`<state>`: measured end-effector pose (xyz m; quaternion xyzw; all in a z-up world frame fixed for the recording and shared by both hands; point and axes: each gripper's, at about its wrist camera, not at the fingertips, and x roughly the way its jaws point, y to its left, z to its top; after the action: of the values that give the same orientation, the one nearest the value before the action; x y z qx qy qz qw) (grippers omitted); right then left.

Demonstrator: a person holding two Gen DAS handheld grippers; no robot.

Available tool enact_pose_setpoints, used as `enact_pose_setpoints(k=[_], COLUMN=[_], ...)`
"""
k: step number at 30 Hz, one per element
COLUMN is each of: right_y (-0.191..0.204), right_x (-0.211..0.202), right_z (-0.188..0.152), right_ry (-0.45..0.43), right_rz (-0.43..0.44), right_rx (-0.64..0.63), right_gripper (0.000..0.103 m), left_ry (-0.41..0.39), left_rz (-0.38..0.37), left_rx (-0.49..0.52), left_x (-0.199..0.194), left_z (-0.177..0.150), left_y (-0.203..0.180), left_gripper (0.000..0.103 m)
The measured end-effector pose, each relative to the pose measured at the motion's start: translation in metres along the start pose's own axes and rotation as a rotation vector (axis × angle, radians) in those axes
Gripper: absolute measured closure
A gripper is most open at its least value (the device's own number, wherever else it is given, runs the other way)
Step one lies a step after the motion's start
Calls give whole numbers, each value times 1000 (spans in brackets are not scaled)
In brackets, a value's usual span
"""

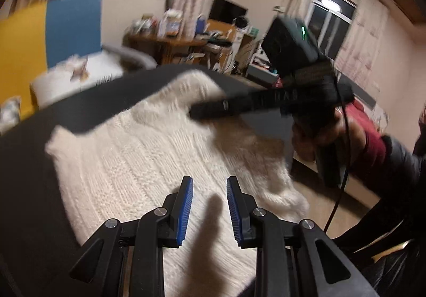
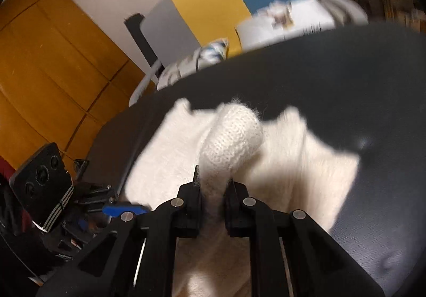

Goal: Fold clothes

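A white knitted sweater (image 1: pixel 149 153) lies spread on a dark tabletop (image 1: pixel 29 169). My left gripper (image 1: pixel 209 182) hovers over the sweater's near part, blue pads (image 1: pixel 186 206) apart with nothing between them. In the right wrist view my right gripper (image 2: pixel 213 177) is shut on a bunched fold of the sweater (image 2: pixel 231 137), which bulges out ahead of the fingertips. In the left wrist view the right gripper (image 1: pixel 195 113) reaches in from the right over the sweater's far side, held by a hand (image 1: pixel 332 134) in a red cuff. The left gripper (image 2: pixel 125 210) shows blurred at the lower left of the right wrist view.
The tabletop's right edge (image 1: pixel 266 94) drops to a wooden floor (image 1: pixel 346 198). Behind it stand a white bed (image 1: pixel 87 70), yellow and blue panels (image 1: pixel 72 30), and a cluttered desk (image 1: pixel 181 44). A wooden wardrobe (image 2: pixel 53 62) fills the left of the right wrist view.
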<state>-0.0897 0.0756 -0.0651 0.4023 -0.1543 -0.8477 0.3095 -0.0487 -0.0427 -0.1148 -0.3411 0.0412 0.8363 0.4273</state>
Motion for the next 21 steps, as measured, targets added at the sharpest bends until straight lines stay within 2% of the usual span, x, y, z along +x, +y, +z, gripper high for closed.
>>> enact_pose_setpoints(k=[1, 3, 7, 10, 13, 16, 17, 19, 21], right_y=[6, 5, -45, -83, -88, -100, -104, -121, -132], right_x=[-13, -29, -15, -2, -14, -24, -27, -15, -15], right_z=[4, 7, -9, -27, -27, -22, -19, -29, -36], right_ry=[-31, -63, -3, 25, -22, -48, -56, -5, -17], right_rz=[-9, -39, -96, -84, -45, -47, -49, -64, -20], right_rx=[-31, -55, 59, 158, 165, 155, 152, 187, 230], right_gripper=[90, 90, 90, 90, 90, 90, 90, 90, 90], left_ry=[-1, 89, 273, 266, 194, 140, 127, 119, 130], left_rz=[-11, -12, -21, -48, -92, -115, -100, 0, 103], left_rx=[24, 41, 67, 24, 8, 18, 30, 47, 62], left_x=[0, 20, 65, 64, 45, 38, 41, 58, 81], left_z=[1, -4, -19, -16, -5, 11, 17, 26, 34], left_y=[-5, -6, -6, -4, -8, -11, -11, -9, -3], left_gripper=[77, 77, 77, 77, 77, 77, 77, 77, 77])
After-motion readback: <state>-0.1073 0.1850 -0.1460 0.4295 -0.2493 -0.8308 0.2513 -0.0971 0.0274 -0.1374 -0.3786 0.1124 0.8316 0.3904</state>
